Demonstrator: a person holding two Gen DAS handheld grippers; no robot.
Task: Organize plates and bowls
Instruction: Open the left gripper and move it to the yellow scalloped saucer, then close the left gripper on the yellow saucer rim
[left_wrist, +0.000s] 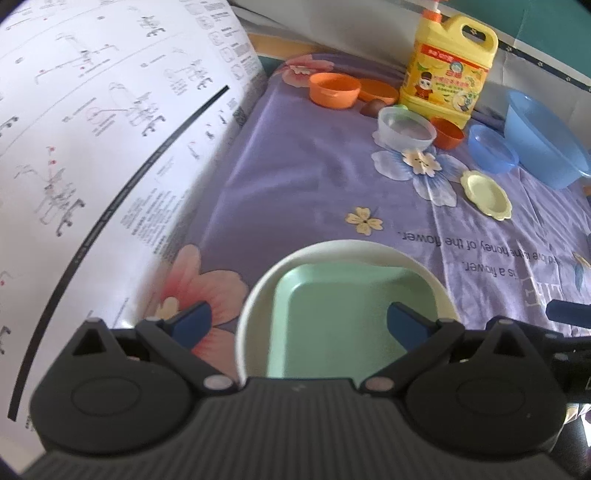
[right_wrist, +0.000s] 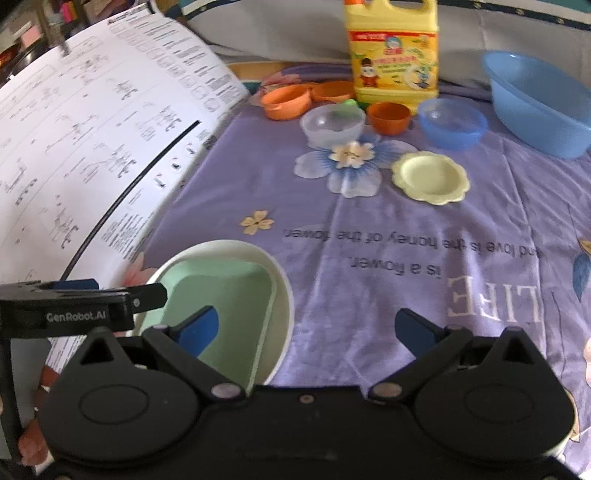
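A green square plate (left_wrist: 343, 325) lies inside a round white plate (left_wrist: 255, 314) near the front; both show in the right wrist view, green plate (right_wrist: 221, 295) on white plate (right_wrist: 284, 295). My left gripper (left_wrist: 299, 325) is open just above them, empty. My right gripper (right_wrist: 308, 332) is open and empty, to the right of the stack. Farther back sit a yellow flower-shaped plate (right_wrist: 430, 179), a clear bowl (right_wrist: 332, 123), a small blue bowl (right_wrist: 452, 123), an orange cup (right_wrist: 389, 117) and orange bowls (right_wrist: 288, 101).
A big blue basin (right_wrist: 539, 103) stands at the back right. A yellow detergent jug (right_wrist: 393, 51) stands at the back. A large printed paper sheet (right_wrist: 85, 147) covers the left side. A purple flowered cloth (right_wrist: 406, 277) covers the surface.
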